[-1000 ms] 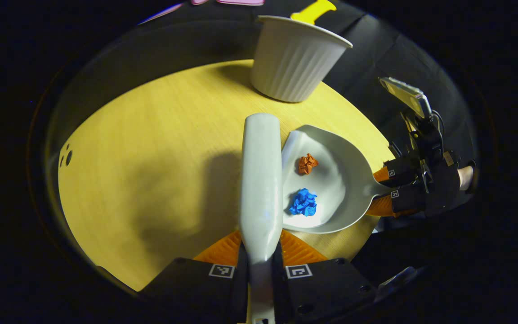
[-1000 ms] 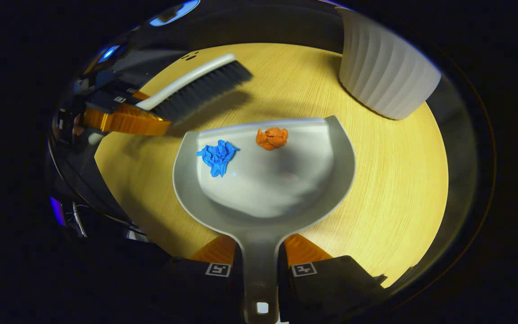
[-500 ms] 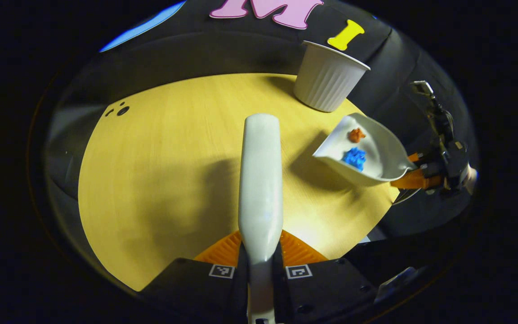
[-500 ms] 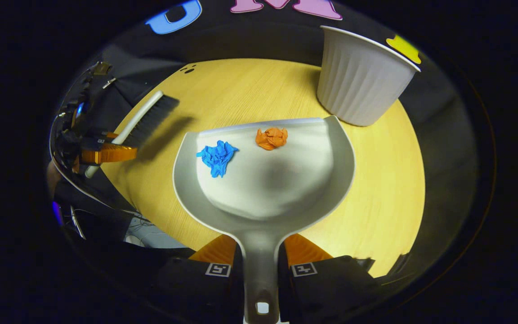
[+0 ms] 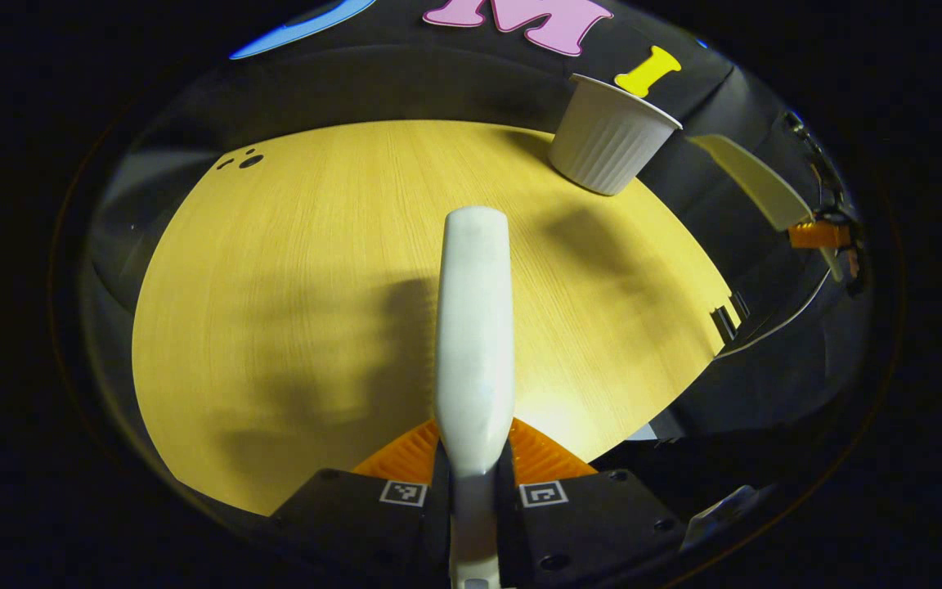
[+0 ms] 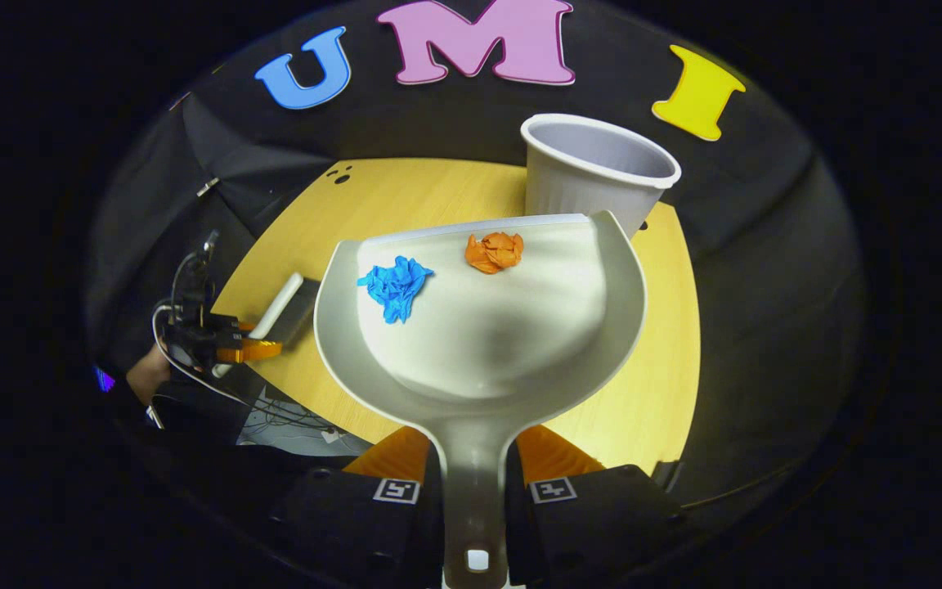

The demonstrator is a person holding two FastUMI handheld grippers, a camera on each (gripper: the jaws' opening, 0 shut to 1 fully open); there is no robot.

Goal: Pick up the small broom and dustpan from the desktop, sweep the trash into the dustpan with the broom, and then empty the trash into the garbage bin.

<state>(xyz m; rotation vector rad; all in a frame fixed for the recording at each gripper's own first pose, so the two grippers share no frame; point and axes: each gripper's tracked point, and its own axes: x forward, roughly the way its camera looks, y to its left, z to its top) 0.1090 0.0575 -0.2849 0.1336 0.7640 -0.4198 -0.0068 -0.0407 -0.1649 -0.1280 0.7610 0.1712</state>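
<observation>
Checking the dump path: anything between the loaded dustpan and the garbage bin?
Nothing visible. The dustpan, held by the right gripper, sits raised in front of the open white garbage bin, blue and orange paper wads near its lip. The broom is off to the side.

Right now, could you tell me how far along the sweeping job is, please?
Sweeping looks done: the blue scrap and orange scrap lie in the dustpan, held up by the right gripper. The left gripper holds the broom. Left: emptying into the white bin.
</observation>
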